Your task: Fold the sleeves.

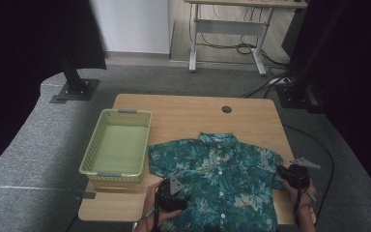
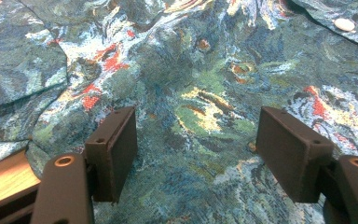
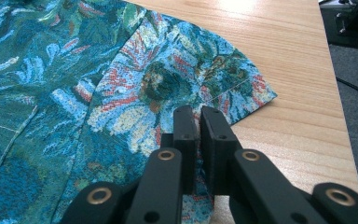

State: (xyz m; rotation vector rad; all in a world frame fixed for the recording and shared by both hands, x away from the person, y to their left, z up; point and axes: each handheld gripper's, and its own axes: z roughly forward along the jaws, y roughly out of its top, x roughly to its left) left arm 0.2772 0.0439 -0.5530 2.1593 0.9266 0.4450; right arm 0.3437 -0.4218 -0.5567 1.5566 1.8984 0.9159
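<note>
A teal floral short-sleeved shirt (image 1: 217, 174) lies flat, buttoned front up, on the near half of the wooden table (image 1: 183, 116). My left gripper (image 1: 173, 192) rests over the shirt's lower left part. In the left gripper view its jaws stand wide apart (image 2: 196, 128) above the cloth (image 2: 205, 70), gripping nothing. My right gripper (image 1: 290, 174) is at the shirt's right sleeve. In the right gripper view its jaws (image 3: 198, 119) are pressed together on the near edge of that sleeve (image 3: 191, 74), with a fold of cloth pinched between them.
A pale green plastic basket (image 1: 89, 151) stands on the table's left edge, touching the shirt's left sleeve. A round cable hole (image 1: 226, 109) is at the table's far side. Bare wood (image 3: 284, 60) lies right of the sleeve. Stand bases (image 1: 75, 89) and cables sit on the floor beyond.
</note>
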